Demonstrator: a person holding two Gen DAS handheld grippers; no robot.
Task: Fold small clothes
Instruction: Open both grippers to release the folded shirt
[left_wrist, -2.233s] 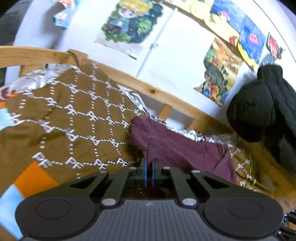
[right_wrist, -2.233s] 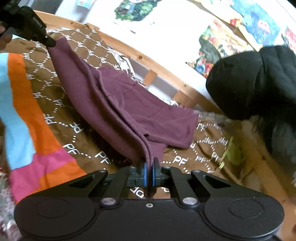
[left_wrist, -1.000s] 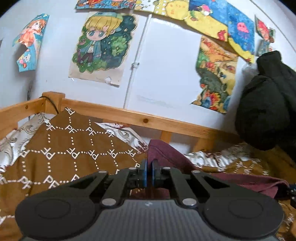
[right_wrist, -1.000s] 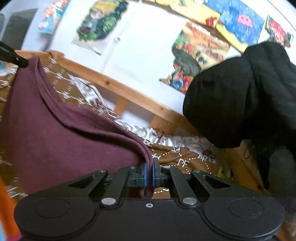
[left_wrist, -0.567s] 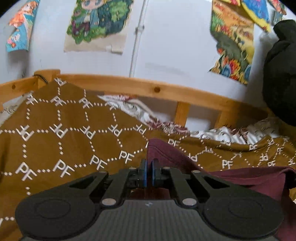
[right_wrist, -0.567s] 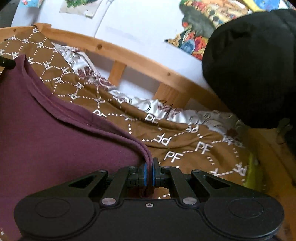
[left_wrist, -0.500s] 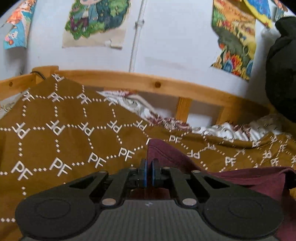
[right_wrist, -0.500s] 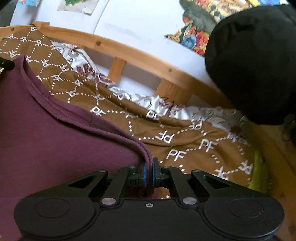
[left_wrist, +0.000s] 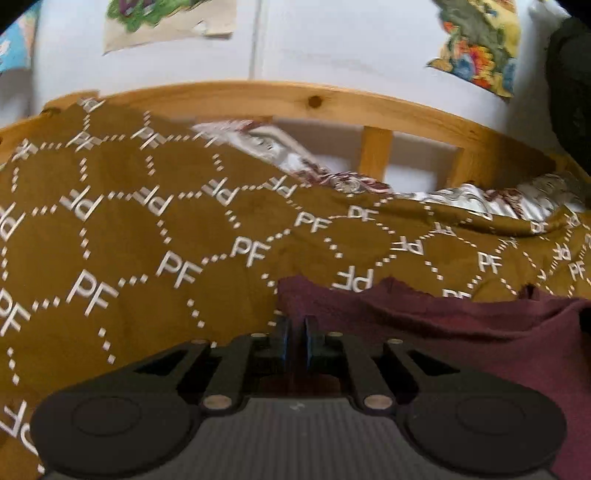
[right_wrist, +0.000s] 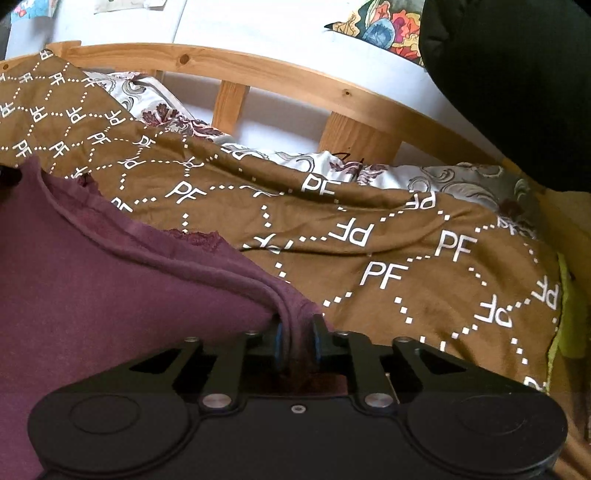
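A maroon garment (left_wrist: 461, 332) lies stretched over a brown blanket (left_wrist: 147, 229) printed with white "PF" letters. My left gripper (left_wrist: 294, 334) is shut on the garment's left edge, low over the blanket. In the right wrist view the garment (right_wrist: 110, 288) fills the lower left, and its hemmed edge runs into my right gripper (right_wrist: 295, 338). That gripper's jaws stand slightly apart with the cloth edge still between them. The left gripper's tip shows faintly at the left edge of the right wrist view (right_wrist: 7, 177).
A wooden bed rail (left_wrist: 332, 103) with slats runs along the far side. A floral sheet (right_wrist: 369, 166) shows under the blanket. A black coat (right_wrist: 517, 74) hangs at the right. Posters cover the white wall (left_wrist: 332, 40). Yellow-green cloth (right_wrist: 565, 325) sits at the right edge.
Both grippers have come down and forward with the garment, which now lies lower across the blanket. The right gripper's jaws have parted a little around the cloth edge.
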